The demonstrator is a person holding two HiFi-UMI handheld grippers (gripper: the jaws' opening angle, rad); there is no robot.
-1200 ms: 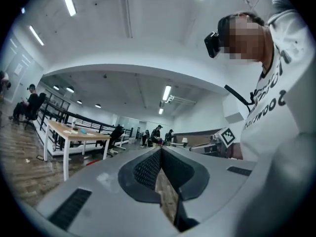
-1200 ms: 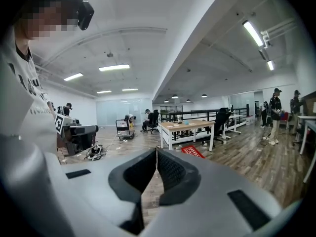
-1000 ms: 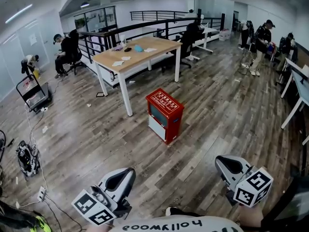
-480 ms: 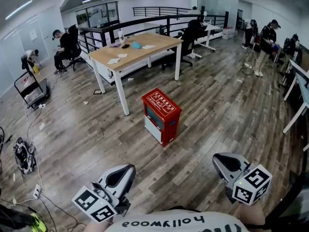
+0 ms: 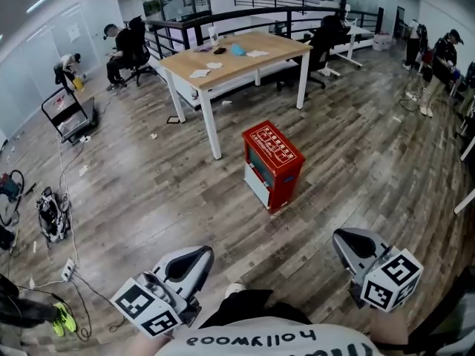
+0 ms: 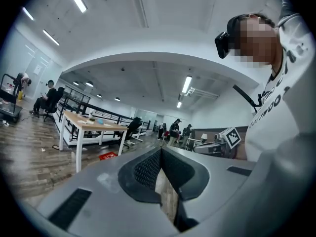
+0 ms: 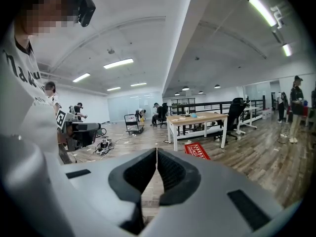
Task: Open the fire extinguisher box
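The left claw point(image 6: 160, 151) and right claw point(image 7: 156, 151) are both closed on nothing, well short of the red fire extinguisher box point(image 5: 273, 165), which stands on the floor point(image 5: 148, 199) ahead, between them. It looks like stiff, heavy metal; I would pull its front door point(image 5: 258, 172) by the free edge. The white print on its top point(image 5: 273, 143) is too small to read; the shirt point(image 5: 260, 344) says "Hollywood".

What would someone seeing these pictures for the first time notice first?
The red fire extinguisher box stands alone on the wooden floor mid-room, just in front of a long wooden table. Nearer the person, the left claw and right claw are both shut and empty, well short of the box.
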